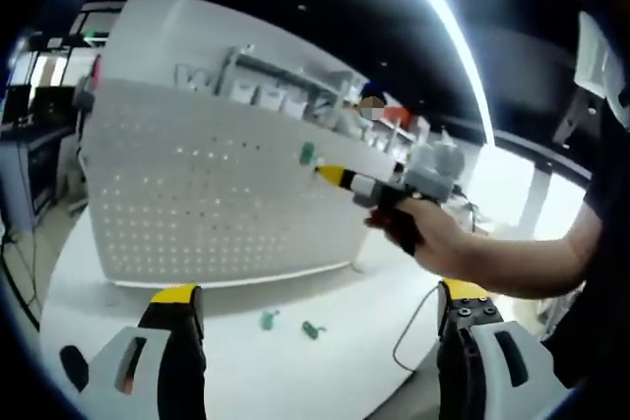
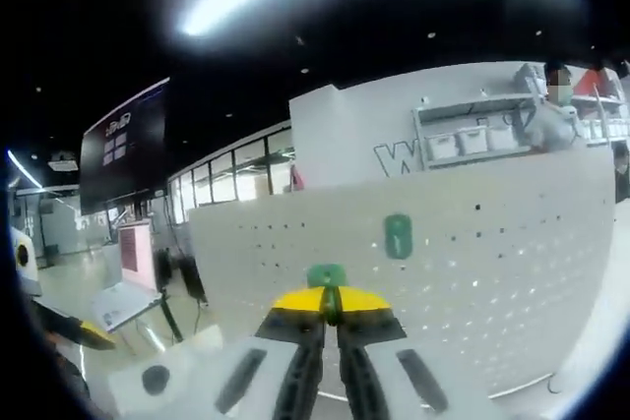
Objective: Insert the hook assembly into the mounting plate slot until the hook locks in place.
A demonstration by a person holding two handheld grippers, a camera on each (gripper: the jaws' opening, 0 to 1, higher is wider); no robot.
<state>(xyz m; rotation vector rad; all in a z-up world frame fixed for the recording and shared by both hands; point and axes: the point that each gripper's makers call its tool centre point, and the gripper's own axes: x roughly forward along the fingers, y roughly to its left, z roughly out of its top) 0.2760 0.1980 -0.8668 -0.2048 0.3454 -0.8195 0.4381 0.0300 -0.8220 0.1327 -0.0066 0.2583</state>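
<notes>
Yellow-tipped right tongs (image 2: pixel 332 314) sit nearly closed, pinching a small green plastic hook (image 2: pixel 327 275) just before the upright white perforated metal pegboard plate (image 2: pixel 472 282). A second green hook (image 2: pixel 398 235), oblong with its long axis vertical, already sits on that plate. Left tongs (image 1: pixel 320 307) gape wide and hold nothing above the smooth round white bench (image 1: pixel 295 371), where two more loose green hooks (image 1: pixel 290 325) lie near the plate's foot.

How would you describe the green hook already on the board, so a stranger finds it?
Find the white pegboard standing on the table. Near its upper edge sits one green hook, mounted flat on the holes; unlike the green piece in the right gripper, nothing holds it.
</notes>
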